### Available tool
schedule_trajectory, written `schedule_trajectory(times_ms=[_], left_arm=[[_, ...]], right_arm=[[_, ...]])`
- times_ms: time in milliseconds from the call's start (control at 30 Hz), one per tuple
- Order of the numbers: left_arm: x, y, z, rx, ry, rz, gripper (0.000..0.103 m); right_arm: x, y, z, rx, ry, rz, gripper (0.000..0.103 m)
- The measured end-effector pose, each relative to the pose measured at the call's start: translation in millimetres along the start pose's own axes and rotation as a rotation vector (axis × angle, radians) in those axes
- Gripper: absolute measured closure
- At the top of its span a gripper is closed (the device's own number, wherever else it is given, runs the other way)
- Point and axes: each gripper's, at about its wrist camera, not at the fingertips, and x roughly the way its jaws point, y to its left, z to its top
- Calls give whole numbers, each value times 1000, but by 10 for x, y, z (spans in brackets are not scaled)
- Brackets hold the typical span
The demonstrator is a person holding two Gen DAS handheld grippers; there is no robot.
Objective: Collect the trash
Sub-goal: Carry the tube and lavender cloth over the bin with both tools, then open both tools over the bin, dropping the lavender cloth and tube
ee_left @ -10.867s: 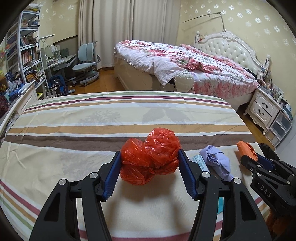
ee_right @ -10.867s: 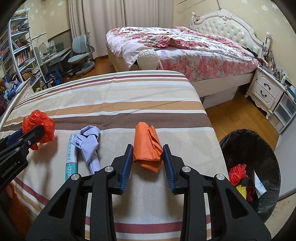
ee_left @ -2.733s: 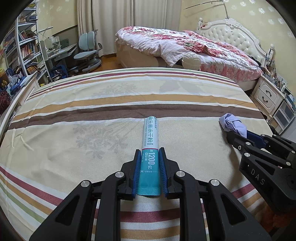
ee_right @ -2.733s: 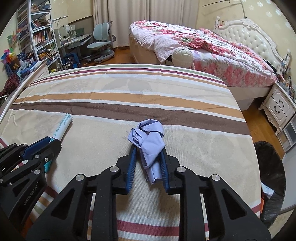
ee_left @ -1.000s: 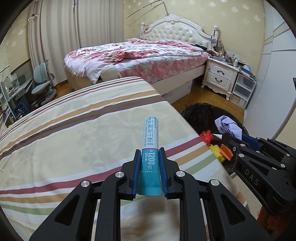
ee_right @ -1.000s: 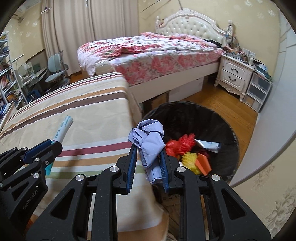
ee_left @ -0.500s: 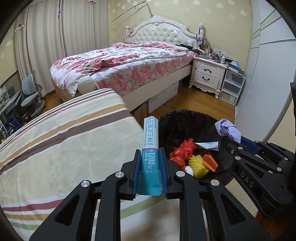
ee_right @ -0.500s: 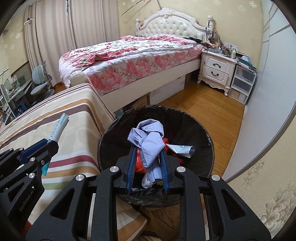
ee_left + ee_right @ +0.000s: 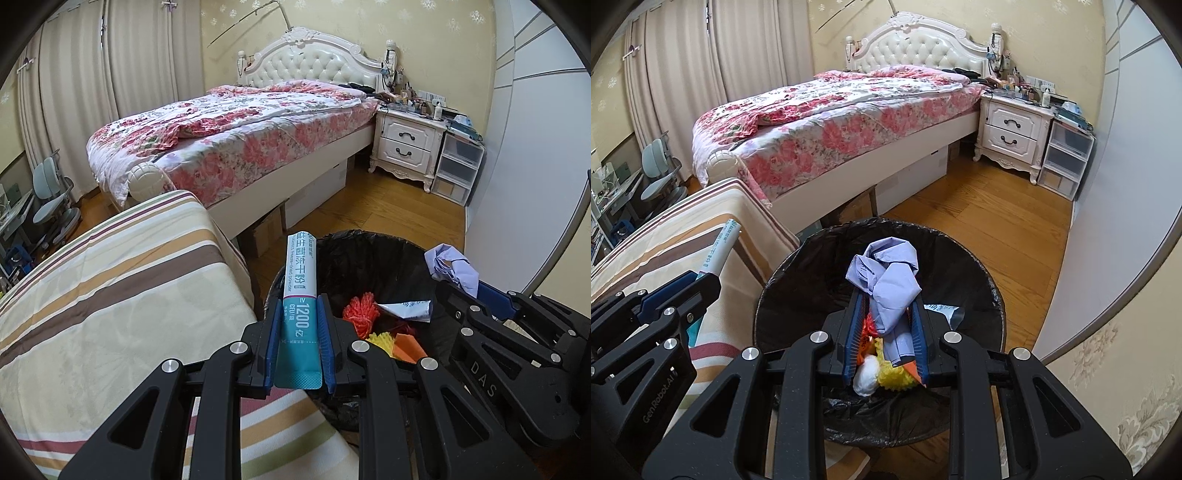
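left tongs (image 9: pixel 298 332) clamped on sachet (image 9: pixel 300 291), by bin (image 9: pixel 369 251) rim | right tongs (image 9: pixel 886 332) clamped on cloth (image 9: pixel 886 284), over bin

Floral-quilted bed (image 9: pixel 236 136) against wall; white nightstand (image 9: pixel 406 146) beside it; desk chair (image 9: pixel 51 199) far left.
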Motion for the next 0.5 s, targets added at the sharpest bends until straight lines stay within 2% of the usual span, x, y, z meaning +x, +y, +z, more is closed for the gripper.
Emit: schedule_trajectory(times_ms=[500], left_arm=[[282, -100, 39, 29, 43, 16, 82]], right_arm=[[192, -130, 64, 30, 17, -4, 79]])
